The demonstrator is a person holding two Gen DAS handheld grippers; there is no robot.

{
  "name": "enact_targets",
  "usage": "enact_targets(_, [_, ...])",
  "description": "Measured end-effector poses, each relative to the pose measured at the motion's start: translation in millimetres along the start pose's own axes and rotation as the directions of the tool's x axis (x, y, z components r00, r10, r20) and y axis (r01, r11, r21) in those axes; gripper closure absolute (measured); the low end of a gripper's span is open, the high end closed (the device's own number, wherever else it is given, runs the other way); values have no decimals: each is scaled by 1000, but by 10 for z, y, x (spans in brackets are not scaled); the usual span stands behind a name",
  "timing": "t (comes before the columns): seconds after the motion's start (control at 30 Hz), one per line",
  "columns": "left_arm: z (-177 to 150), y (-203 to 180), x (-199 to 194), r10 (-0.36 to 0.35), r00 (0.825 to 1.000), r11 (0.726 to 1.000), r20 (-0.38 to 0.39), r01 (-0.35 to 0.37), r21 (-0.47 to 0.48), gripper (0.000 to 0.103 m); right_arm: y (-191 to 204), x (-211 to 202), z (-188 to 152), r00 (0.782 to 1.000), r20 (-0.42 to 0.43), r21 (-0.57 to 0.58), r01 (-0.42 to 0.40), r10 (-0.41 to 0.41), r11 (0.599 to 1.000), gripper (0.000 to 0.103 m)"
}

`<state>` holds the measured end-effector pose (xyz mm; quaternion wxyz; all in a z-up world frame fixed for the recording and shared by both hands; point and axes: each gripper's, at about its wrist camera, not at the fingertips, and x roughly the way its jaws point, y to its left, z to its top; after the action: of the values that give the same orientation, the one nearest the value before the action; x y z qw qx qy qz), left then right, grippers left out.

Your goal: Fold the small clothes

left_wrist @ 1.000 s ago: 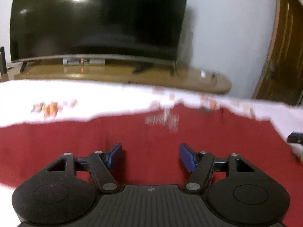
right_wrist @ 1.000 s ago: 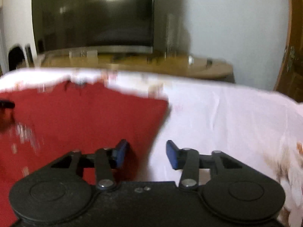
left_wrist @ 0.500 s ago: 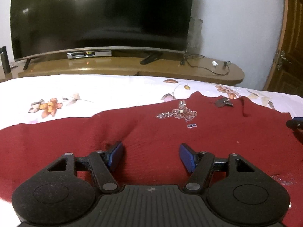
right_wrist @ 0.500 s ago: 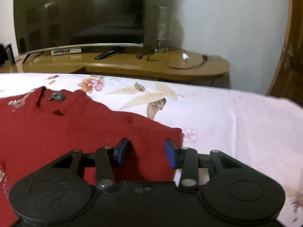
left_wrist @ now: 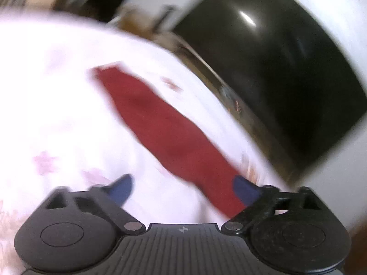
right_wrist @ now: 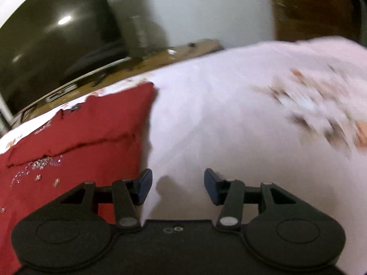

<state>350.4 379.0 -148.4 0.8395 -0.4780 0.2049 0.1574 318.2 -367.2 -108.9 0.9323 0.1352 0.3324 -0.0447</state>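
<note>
A dark red garment with silver beadwork lies flat on a white floral bedsheet. In the blurred left wrist view a long red sleeve [left_wrist: 165, 123] runs from far left to under my right finger. My left gripper [left_wrist: 183, 189] is open and empty above the sheet and sleeve. In the right wrist view the garment's body [right_wrist: 75, 137] fills the left side, with a folded-over edge across it. My right gripper [right_wrist: 177, 185] is open and empty over the bare sheet, its left finger at the garment's right edge.
The white floral bedsheet [right_wrist: 229, 119] spreads to the right. A large dark television [right_wrist: 52, 36] stands on a wooden cabinet [right_wrist: 160, 57] beyond the bed. A brown wooden door [right_wrist: 316, 6] is at the far right.
Both grippers swung and tilted. The left moved off the garment's body toward its left sleeve. The right shifted right, off the garment onto bare sheet. Both stay open.
</note>
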Motion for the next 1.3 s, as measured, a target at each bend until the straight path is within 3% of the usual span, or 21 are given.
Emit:
enact_targets(0.07, [164,189,45,-33,999,993,12,34,-117,26,91,-54,-75,1000,0,28,8,-8,1000,53])
enact_targets(0.2, [363,246,231,-34,999,991,21,37,-126,26,313,-220,-113,1000,6,83,-30,30,996,53])
enact_targets(0.4, [594,184,544,-25,1000,997,7,26,-68,26,657,-456,-45,998,55,55,-36,33,998,52])
enact_targets(0.47, [683,145,665,2,1000,1000,4,-2,-26,41,707,-531,-48,998,60,55,-26,22,998,52])
enact_targets(0.53, [830,172,811,53,999,999,-13,-53,-1,83,727,-598,-60,998,60,56,-10,7,998,52])
enact_targets(0.57, [911,189,889,79,996,997,-27,-79,-3,92,738,-640,-82,998,59,57,-4,1,998,52])
enact_targets(0.67, [1186,194,1013,96,994,995,-46,-97,-31,97,745,-704,-83,998,56,57,6,-9,998,52])
enact_targets(0.83, [1239,-385,1031,-71,997,997,15,70,5,97,701,-763,-96,998,65,59,10,-14,998,52])
enact_targets(0.9, [1068,-729,1060,-153,988,988,12,152,23,97,648,-756,-123,998,63,72,10,-14,997,52])
enact_targets(1.03, [460,-1594,1115,-305,950,939,-62,311,143,97,504,-652,-174,999,45,101,4,-9,995,52])
enact_targets(1.17, [-353,-2471,1208,-387,903,857,-186,427,288,97,322,-516,-146,999,41,127,-13,8,992,52])
enact_targets(1.3, [-1319,-3121,1341,-397,860,768,-320,502,398,97,99,-449,-112,999,52,145,-26,18,989,52])
